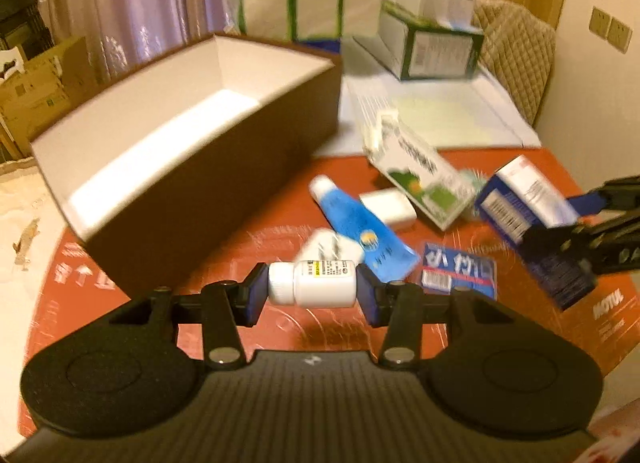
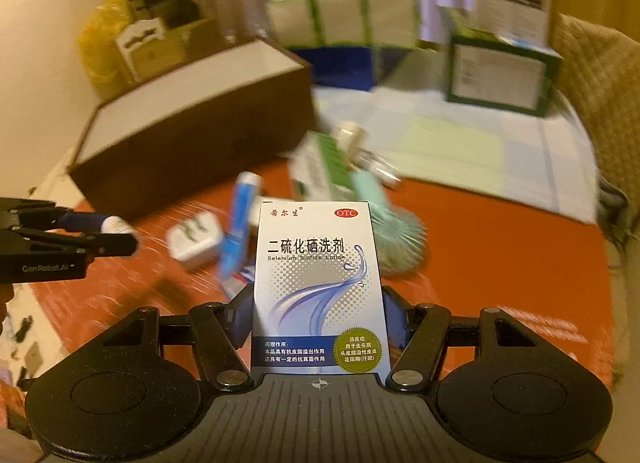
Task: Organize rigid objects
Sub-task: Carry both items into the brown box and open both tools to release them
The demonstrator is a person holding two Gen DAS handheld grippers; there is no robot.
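Observation:
My left gripper [image 1: 312, 289] is shut on a small white pill bottle [image 1: 316, 289], held sideways above the red table [image 1: 460, 327]; it also shows in the right wrist view [image 2: 116, 225]. My right gripper [image 2: 318, 317] is shut on a white and blue lotion box [image 2: 318, 287], held upright; the box also shows in the left wrist view [image 1: 532, 199]. A large brown open box with a white inside [image 1: 168, 143] stands at the left, also seen in the right wrist view [image 2: 192, 131].
On the table lie a blue tube [image 1: 352, 219], a white charger plug [image 2: 196, 241], a white soap-like block [image 1: 388, 207], a green and white carton [image 1: 420, 175], a blue card [image 1: 460, 269] and a pale green brush [image 2: 396, 231]. Green boxes [image 1: 304, 7] stand behind.

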